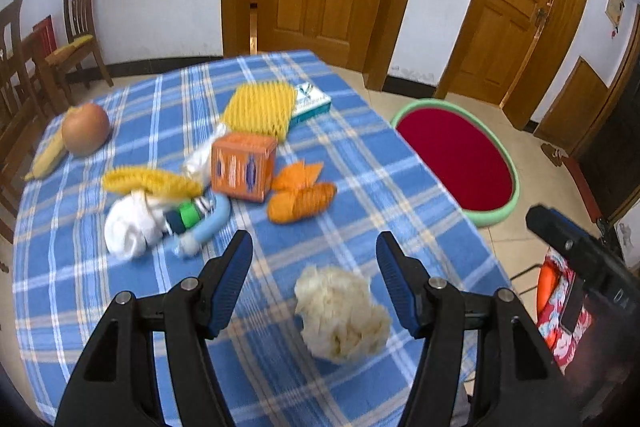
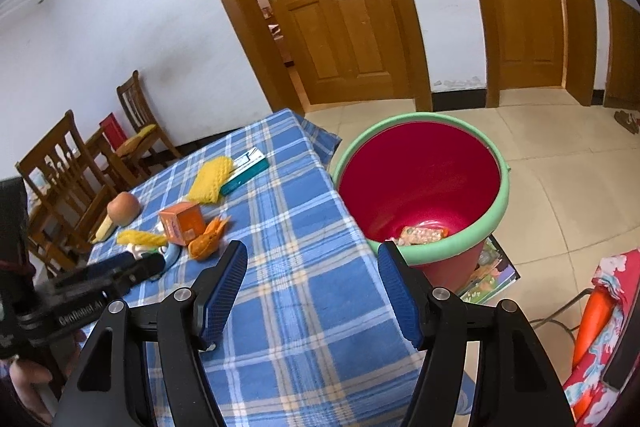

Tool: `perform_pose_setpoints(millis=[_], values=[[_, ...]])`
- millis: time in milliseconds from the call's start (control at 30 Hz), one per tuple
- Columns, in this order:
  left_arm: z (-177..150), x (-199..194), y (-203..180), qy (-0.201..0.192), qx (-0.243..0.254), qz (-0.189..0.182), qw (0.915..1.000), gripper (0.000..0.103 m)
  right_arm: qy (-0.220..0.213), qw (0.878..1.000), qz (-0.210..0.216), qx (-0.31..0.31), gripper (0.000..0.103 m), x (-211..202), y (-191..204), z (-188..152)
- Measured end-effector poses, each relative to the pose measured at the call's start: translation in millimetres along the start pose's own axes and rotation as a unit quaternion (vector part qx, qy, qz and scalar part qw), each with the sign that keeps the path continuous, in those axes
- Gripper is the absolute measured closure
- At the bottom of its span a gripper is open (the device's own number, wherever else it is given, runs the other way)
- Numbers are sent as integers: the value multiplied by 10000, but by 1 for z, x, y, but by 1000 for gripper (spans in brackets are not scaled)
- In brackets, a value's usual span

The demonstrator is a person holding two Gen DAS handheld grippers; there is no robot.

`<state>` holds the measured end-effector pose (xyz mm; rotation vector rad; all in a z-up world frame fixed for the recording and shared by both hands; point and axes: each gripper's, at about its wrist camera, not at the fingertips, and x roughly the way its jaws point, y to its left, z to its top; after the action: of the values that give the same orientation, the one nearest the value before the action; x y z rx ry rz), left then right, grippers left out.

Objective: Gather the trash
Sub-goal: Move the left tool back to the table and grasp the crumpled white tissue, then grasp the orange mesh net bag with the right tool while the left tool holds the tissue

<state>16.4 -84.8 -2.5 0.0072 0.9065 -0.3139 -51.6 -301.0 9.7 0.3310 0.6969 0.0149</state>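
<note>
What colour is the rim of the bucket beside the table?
The rim is light green and the bucket's inside is red; the right wrist view shows it best.

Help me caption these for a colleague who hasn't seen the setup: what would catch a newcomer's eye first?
Probably the red bucket with a green rim, standing on the floor at the table's right edge with a wrapper at its bottom. Next, the blue checked tablecloth strewn with litter, an orange box in the middle. Nearest, a crumpled tissue lies between the open left gripper's fingers.
</note>
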Motion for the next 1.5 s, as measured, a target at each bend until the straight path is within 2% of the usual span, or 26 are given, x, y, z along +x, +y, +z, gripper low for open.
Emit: perform_pose_setpoints(millis=[433, 733, 833, 900, 1000, 1300, 1500], values=[[-30, 17, -7, 412, 180, 70, 9990, 36, 96, 9999, -23, 44, 32, 2, 1, -9], [-38, 28, -15, 607, 167, -284, 9976, 34, 165, 9998, -42, 112, 32, 6, -5, -11], [-41, 31, -18, 682, 185, -398, 9967, 41, 191, 9997, -34, 155, 32, 8, -7, -12], [-45, 34, -22, 757, 265, -398, 9960, 53, 208, 9997, -14, 156, 32, 9, -6, -13], [-49, 38, -23, 833, 262, -467, 9951, 58, 233, 9996, -3, 133, 32, 9, -4, -14], [-38, 24, -6, 511, 118, -370, 9979, 60, 331, 9995, 15, 15, 32, 17, 5, -15], [-22, 11, 18, 160, -83, -150, 9997, 60, 404, 9990, 51, -179, 32, 25, 19, -11]])
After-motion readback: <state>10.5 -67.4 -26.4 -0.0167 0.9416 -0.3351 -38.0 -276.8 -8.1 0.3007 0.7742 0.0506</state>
